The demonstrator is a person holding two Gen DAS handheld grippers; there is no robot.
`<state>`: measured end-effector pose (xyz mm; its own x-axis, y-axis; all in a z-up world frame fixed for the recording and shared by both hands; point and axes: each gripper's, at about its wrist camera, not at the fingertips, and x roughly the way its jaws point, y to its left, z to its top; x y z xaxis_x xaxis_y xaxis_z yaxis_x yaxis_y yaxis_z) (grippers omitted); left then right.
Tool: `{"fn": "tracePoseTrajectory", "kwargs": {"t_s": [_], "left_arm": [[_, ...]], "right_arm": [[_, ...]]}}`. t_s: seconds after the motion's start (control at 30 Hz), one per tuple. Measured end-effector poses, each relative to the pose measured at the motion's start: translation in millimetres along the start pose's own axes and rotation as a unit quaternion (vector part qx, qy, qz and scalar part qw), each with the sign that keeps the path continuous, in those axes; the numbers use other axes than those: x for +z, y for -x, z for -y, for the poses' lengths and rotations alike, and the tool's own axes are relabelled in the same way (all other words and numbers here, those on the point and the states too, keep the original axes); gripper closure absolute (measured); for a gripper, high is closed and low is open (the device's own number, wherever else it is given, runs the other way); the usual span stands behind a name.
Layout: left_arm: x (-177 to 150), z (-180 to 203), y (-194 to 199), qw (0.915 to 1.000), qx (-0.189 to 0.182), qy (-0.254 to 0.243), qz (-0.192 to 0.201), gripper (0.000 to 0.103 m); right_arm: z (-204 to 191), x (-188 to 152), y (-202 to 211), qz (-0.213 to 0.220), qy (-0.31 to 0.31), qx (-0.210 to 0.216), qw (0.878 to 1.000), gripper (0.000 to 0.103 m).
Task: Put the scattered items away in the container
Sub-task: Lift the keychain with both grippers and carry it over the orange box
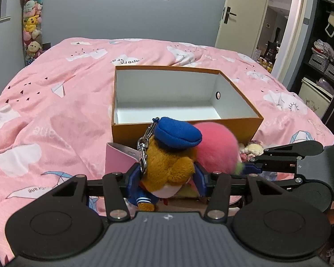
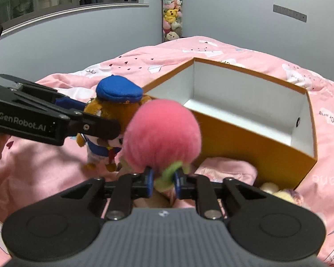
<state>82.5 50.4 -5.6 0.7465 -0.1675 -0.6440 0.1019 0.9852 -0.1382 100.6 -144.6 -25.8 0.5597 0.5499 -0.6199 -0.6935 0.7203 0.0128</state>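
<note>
- Left wrist view: left hand-held gripper [image 1: 167, 178] pinches the bear [image 1: 167, 155] by its body, raised just before the box [image 1: 245, 131] on the bed [image 1: 44, 102]. Box interior appears empty.
- Right wrist view: right hand-held gripper [image 2: 163, 179] is pressed together on the green stem of the pink ball [image 2: 164, 133], beside the bear.
- Step judged: carrying both toys. Next: lift over the near wall, release inside.

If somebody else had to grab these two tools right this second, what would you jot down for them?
Left hand-held gripper: shut on the bear in a blue cap.
Right hand-held gripper: shut on the green end of the pink ball.
Box: open on the bed; nothing visible inside.
Done: both toys gripped.
Left: drop both in the box, then fetch the pale plush beside it.
</note>
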Motion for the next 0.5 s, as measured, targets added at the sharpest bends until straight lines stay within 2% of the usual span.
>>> {"fn": "tracePoseTrajectory", "kwargs": {"t_s": [0.07, 0.1, 0.3, 0.37, 0.4, 0.43, 0.5], "left_arm": [[0, 0, 0, 1.0000, 0.000, 0.000, -0.001, 0.046], [0, 0, 0, 1.0000, -0.002, 0.001, -0.002, 0.045], [2, 0, -1, 1.0000, -0.002, 0.002, -0.005, 0.046], [2, 0, -3, 1.0000, 0.000, 0.003, -0.006, 0.046], [2, 0, -4, 1.0000, 0.002, 0.004, -0.008, 0.046], [2, -1, -5, 0.9999, 0.005, 0.005, -0.011, 0.046], [1, -3, -8, 0.9998, 0.009, 0.006, -0.016, 0.046]], "right_arm": [[1, 1, 2, 0.003, -0.003, -0.004, 1.000, 0.101], [3, 1, 3, 0.004, -0.005, -0.006, 1.000, 0.103], [11, 9, -1, 0.014, -0.010, -0.003, 1.000, 0.103], [13, 10, -3, 0.011, -0.016, -0.002, 1.000, 0.093], [14, 11, -6, 0.009, -0.020, -0.001, 1.000, 0.082], [15, 10, -8, 0.007, -0.024, -0.001, 1.000, 0.055], [15, 8, -13, 0.001, -0.030, 0.003, 1.000, 0.033]]}}
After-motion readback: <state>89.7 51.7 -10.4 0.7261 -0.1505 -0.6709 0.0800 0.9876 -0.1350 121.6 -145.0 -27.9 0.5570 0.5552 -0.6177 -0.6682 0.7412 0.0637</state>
